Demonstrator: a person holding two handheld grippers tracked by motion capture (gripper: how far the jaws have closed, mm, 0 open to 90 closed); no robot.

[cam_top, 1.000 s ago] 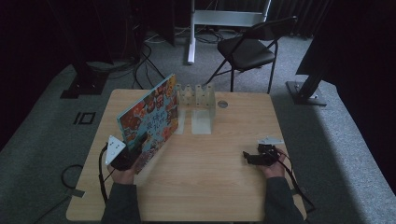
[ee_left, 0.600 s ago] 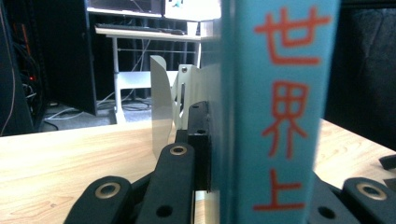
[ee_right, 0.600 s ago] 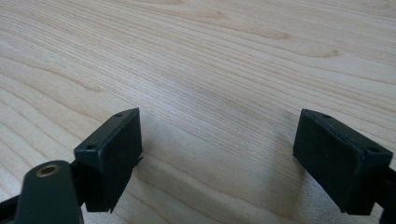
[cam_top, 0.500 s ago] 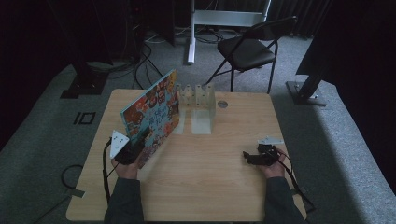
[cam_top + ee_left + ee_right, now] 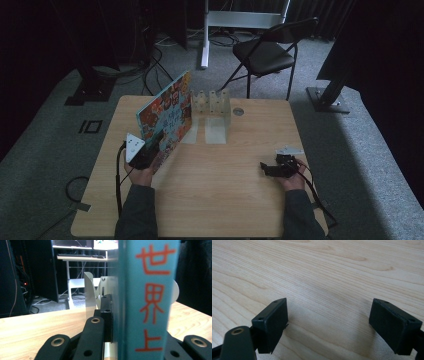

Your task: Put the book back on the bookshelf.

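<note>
Nearest the bottom of the high view, two sleeved forearms reach onto the wooden surface [image 5: 225, 190]. At lower right, the right claw [image 5: 271, 169] rests low over bare wood, jaws spread wide with nothing between them; its own view has only grain between the two black pads.

At centre left, the left claw [image 5: 150, 159] is clamped on the near bottom corner of a large picture book [image 5: 166, 117]. The book stands on edge, tilted, its colourful cover facing right and its length running up toward the middle of the frame. In the left gripper view the blue spine [image 5: 147, 300] with red characters rises straight up between the jaws.

Beyond the book's far end, at upper centre, stands a pale metal book rack [image 5: 214, 107] with upright dividers, just beside the book.

My guess is the book is meant for one of those slots. To do it well, I would keep the spine vertical, line the far edge up with a gap before pushing, and slide slowly. The idle claw could steady the rack.
</note>
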